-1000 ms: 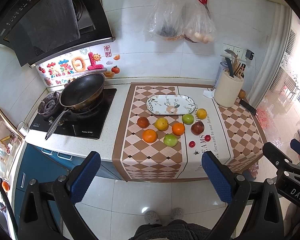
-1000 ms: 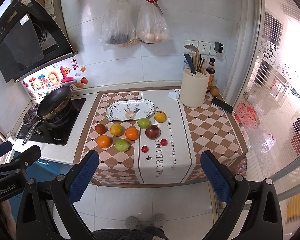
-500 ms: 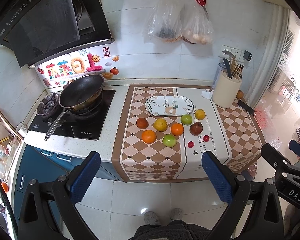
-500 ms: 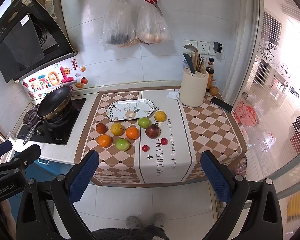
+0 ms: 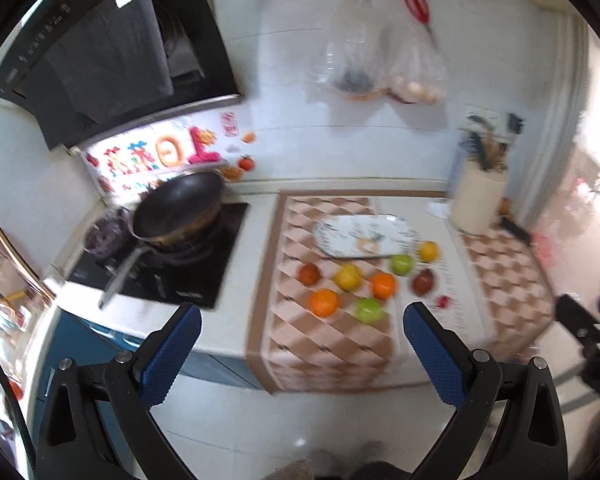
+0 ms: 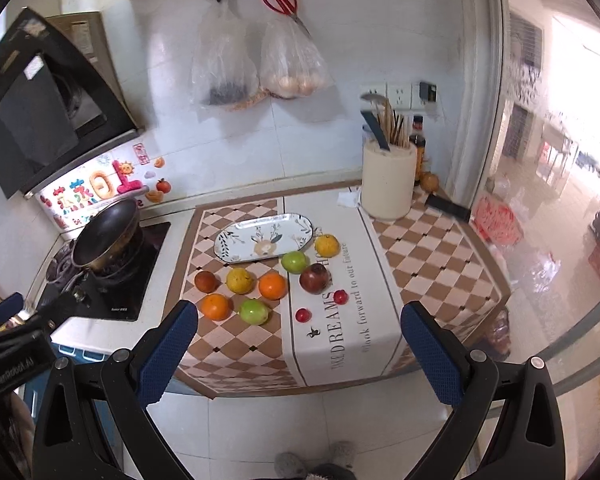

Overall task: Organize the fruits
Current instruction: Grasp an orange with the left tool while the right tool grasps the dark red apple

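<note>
Several fruits lie on a checkered cloth (image 6: 420,256) on the counter: oranges (image 6: 216,306), green apples (image 6: 253,311), a yellow fruit (image 6: 240,280), a dark red fruit (image 6: 314,278) and two small red ones (image 6: 340,297). An empty oval patterned plate (image 6: 296,224) lies just behind them. The same fruits (image 5: 324,302) and plate (image 5: 332,236) show blurred in the left wrist view. My left gripper (image 5: 300,344) and right gripper (image 6: 298,340) are both open and empty, held in front of the counter, short of the fruit.
A black wok (image 6: 104,236) sits on the stove at the left. A cream utensil holder (image 6: 388,184) and a bottle stand at the back right, a dark phone (image 6: 448,207) beside them. Two plastic bags (image 6: 260,68) hang on the wall. White tiled floor lies below.
Both grippers have moved forward toward the counter, so the fruits look larger. The left view has swung and is blurred. Nothing on the counter has moved.
</note>
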